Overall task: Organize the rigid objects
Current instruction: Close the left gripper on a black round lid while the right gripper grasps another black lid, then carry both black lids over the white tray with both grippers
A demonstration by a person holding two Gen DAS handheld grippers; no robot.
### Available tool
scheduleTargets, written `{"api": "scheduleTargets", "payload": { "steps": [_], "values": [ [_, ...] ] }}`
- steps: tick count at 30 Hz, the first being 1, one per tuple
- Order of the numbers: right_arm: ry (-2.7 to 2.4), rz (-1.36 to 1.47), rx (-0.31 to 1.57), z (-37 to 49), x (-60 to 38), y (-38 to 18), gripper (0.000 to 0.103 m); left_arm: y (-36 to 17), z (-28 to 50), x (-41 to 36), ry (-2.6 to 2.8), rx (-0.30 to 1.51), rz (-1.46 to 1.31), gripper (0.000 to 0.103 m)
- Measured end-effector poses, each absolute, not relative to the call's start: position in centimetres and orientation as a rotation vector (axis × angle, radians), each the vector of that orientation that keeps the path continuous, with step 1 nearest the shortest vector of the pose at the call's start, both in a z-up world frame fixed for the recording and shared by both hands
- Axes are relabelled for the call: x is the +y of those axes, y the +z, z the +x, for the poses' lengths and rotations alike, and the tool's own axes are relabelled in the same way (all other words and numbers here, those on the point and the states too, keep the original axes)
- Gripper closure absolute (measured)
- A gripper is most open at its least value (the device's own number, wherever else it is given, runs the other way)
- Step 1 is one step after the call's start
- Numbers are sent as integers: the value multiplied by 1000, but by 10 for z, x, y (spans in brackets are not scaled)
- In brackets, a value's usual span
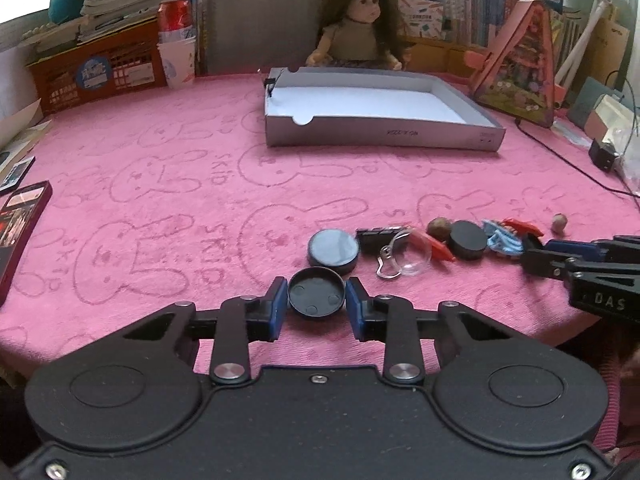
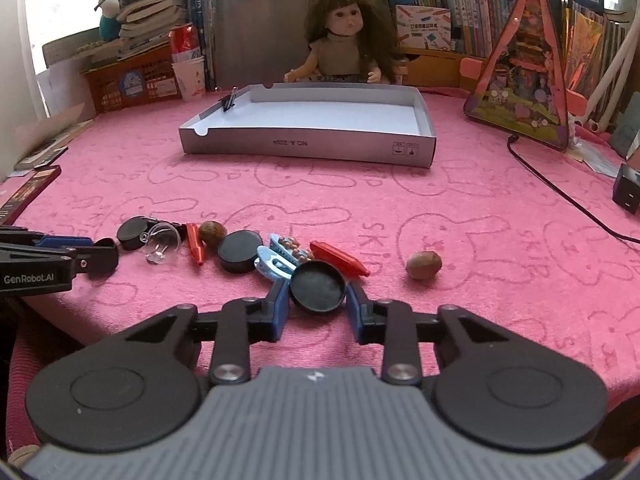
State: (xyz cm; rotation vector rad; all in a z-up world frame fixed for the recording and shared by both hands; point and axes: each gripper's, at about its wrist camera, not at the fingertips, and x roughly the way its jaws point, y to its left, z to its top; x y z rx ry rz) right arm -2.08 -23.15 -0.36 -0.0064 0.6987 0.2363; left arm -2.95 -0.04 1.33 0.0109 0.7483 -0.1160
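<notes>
Left wrist view: left gripper [image 1: 316, 304] pinching black round lid [image 1: 316, 294], blue pads pressed on both sides, low over pink cloth [image 1: 160, 168]. Grey-topped disc [image 1: 333, 249] just beyond. Grey box [image 1: 380, 136] far side, well apart.

Right wrist view: right gripper [image 2: 318, 300] clamped on second black lid [image 2: 318, 286], tilted, beside blue clip [image 2: 276, 260] and red piece [image 2: 340, 262]. Nut [image 2: 424, 265] lies apart, rightward.

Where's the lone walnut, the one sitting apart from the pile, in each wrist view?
Left wrist: lone walnut far right, beyond the pile, above the right gripper.
Right wrist: lone walnut right of centre, beside the red piece.
Shared landmark: grey box before the doll.
</notes>
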Motion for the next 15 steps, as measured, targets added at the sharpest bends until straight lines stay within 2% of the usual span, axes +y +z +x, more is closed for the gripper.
{"api": "scheduleTargets", "payload": {
  "steps": [15],
  "values": [
    [225, -25, 640, -13, -236, 17, 67, 39, -4, -1, -153, 693, -25, 73]
  ]
}}
